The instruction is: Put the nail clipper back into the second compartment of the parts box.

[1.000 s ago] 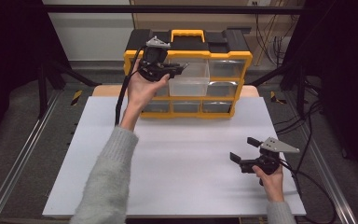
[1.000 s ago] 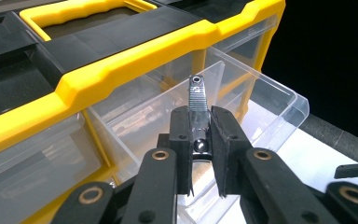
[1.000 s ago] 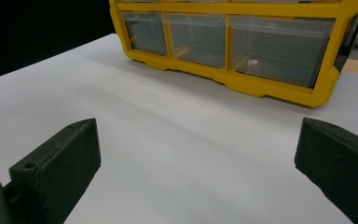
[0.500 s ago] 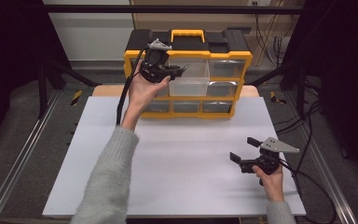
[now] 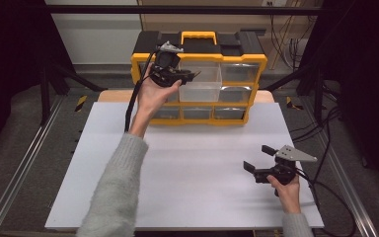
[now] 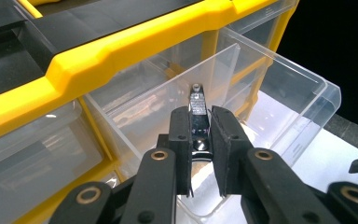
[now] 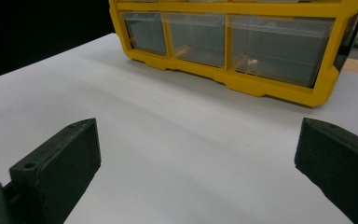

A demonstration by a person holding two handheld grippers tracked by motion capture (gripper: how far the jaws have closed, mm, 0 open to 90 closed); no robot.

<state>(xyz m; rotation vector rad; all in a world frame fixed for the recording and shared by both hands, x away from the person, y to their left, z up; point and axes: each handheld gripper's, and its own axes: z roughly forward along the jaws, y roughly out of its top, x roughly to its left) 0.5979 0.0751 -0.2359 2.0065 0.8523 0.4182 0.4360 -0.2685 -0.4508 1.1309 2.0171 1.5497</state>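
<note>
A yellow and black drawer cabinet (image 5: 200, 47) stands at the table's far edge, with one clear drawer (image 5: 201, 84) pulled out of its upper middle. My left gripper (image 5: 190, 76) hovers at that drawer's left rim, shut on a small silver metal part (image 6: 197, 116) that sticks up between the pads over the open drawer (image 6: 279, 102). At the table's near right, my right gripper (image 5: 256, 159) rests low over the white sheet, open, nothing between its fingers (image 7: 56, 163). The cabinet's bottom row of drawers (image 7: 228, 42) lies ahead of it.
The white sheet (image 5: 192, 163) covers most of the table between the cabinet and my hands. Cables (image 5: 325, 148) trail off the right side, and metal rails (image 5: 24, 163) run along the left. Dark stand legs flank the cabinet.
My left hand has shifted slightly toward the open drawer, still holding the metal part. The right gripper has stayed put.
</note>
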